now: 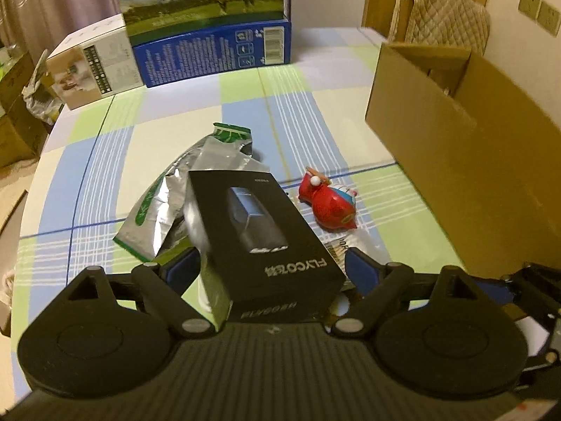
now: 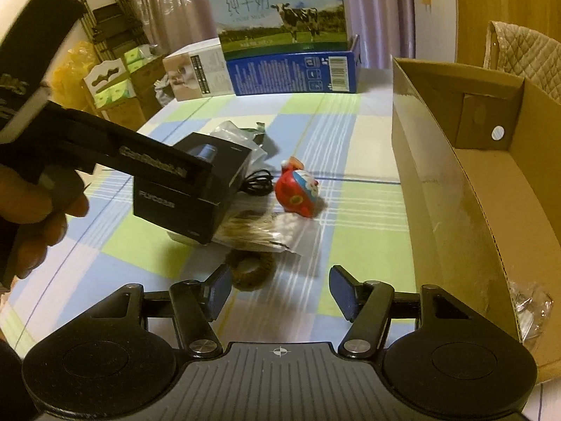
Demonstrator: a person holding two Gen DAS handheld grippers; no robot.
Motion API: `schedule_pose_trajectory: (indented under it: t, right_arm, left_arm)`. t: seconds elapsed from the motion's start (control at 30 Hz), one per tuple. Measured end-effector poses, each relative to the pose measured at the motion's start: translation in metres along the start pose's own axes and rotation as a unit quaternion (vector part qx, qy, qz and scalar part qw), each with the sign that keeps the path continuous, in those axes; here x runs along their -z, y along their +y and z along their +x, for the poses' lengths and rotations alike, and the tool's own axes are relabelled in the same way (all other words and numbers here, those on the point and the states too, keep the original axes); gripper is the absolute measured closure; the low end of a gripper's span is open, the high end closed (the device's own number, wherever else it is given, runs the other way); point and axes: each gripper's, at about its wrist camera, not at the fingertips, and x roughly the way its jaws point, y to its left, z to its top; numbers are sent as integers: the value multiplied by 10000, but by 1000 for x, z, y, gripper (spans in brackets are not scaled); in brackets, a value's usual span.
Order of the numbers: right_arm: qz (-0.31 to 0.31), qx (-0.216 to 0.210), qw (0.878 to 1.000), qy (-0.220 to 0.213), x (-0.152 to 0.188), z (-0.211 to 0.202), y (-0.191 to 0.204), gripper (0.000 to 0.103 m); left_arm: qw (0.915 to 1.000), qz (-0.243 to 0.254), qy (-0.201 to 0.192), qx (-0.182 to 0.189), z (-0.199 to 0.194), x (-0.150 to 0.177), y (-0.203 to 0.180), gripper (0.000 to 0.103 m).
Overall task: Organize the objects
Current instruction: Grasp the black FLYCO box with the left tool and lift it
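My left gripper (image 1: 270,263) is shut on a black FLYCO box (image 1: 259,231), held between its blue pads above the table; the box also shows in the right wrist view (image 2: 189,193). Under it lie a silver and green foil pouch (image 1: 168,196) and a bag of cotton swabs (image 2: 266,231). A red Doraemon toy (image 1: 329,203) lies to the right of the box, also in the right wrist view (image 2: 298,193). A brown ring (image 2: 250,270) lies just ahead of my right gripper (image 2: 280,291), which is open and empty above the checked tablecloth.
An open cardboard box (image 2: 473,189) stands at the right, with crumpled plastic (image 2: 531,301) inside. A milk carton box (image 2: 284,24) and a small white box (image 2: 196,73) stand at the table's far edge. A black cable (image 2: 259,182) lies beside the toy.
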Motion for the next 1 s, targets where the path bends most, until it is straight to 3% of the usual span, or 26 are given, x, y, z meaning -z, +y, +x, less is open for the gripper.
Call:
schedule_pose_trajectory:
  t: [0.13,0.23,0.53,0.83,1.0]
  right_arm:
    - [42,12,10000,32,2,3,-3,43]
    - [52,21,10000,46,2,4,-3,43]
    - [-16,-47,10000,72,3,6,4,43]
    - [-209,-46,9997,90,2,11,15,43]
    - [-278,-54,9995,170,1,19,20,42]
  left_arm:
    - [9994,223,227,-137,19,1,-5,14]
    - [9993,184,269,-198,21,7,3,19]
    - [9993,-305,140,-147,-9,46,42,21]
    - [9959,-799,368,-195,-30,100,71,21]
    - [9946,-895,449,-276,-27,109,79,22]
